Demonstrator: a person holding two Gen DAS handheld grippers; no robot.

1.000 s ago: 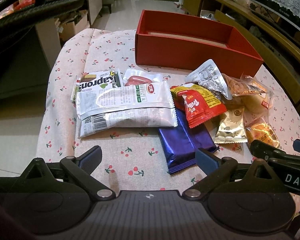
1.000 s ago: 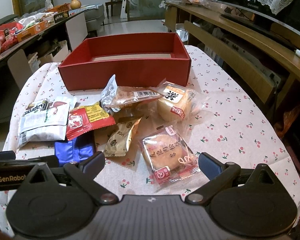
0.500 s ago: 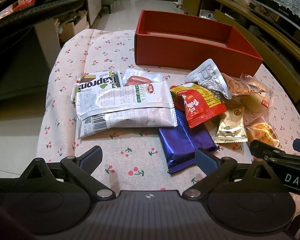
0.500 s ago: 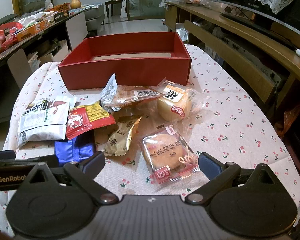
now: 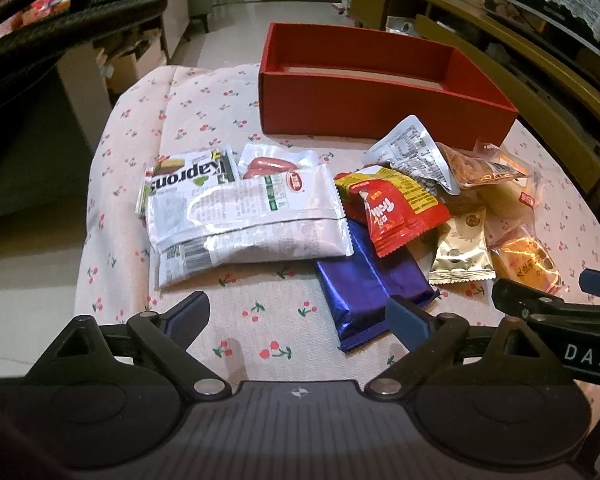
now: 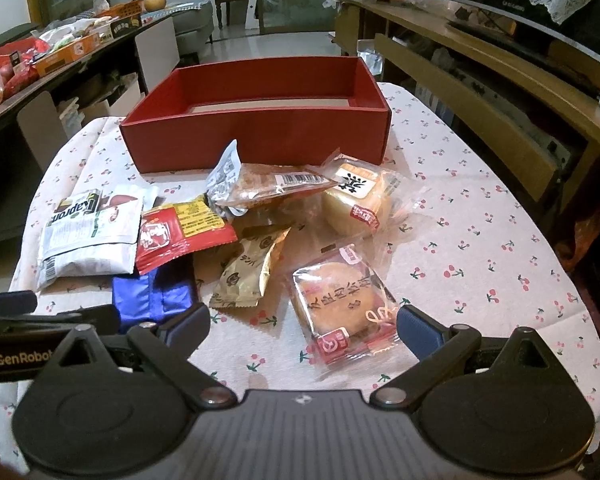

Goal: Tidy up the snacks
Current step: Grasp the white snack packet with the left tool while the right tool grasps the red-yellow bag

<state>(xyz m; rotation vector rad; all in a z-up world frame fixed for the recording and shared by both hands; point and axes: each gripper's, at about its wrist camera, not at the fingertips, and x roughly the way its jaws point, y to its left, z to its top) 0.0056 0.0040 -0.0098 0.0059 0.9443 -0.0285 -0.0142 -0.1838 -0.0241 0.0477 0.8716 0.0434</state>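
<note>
The cherry-print surface point(image 6: 480, 240) carries an empty red box point(image 6: 260, 140); snack packets lie heaped before it. Both hand-held grippers, left point(image 5: 298, 312) just narrowing and right point(image 6: 303, 322), hover released, grasping nothing. Next: probably pinching the blue packet point(image 5: 370, 288).

The tablecloth point(image 5: 204, 128) is soft matt cloth printed with cherries, creased in folds; the red box point(image 5: 364, 116) looks like matt card with a paler bare floor; the blue packet point(image 5: 364, 280) is glossy crinkled foil; the white packet point(image 5: 252, 216) is shiny, wrinkled plastic film; the gold sachet point(image 6: 252, 272) has a dull metallic sheen; the round pastry point(image 6: 340, 300) sits in clear glossy wrap; the sideboard point(image 6: 480, 80) is smooth wood
</note>
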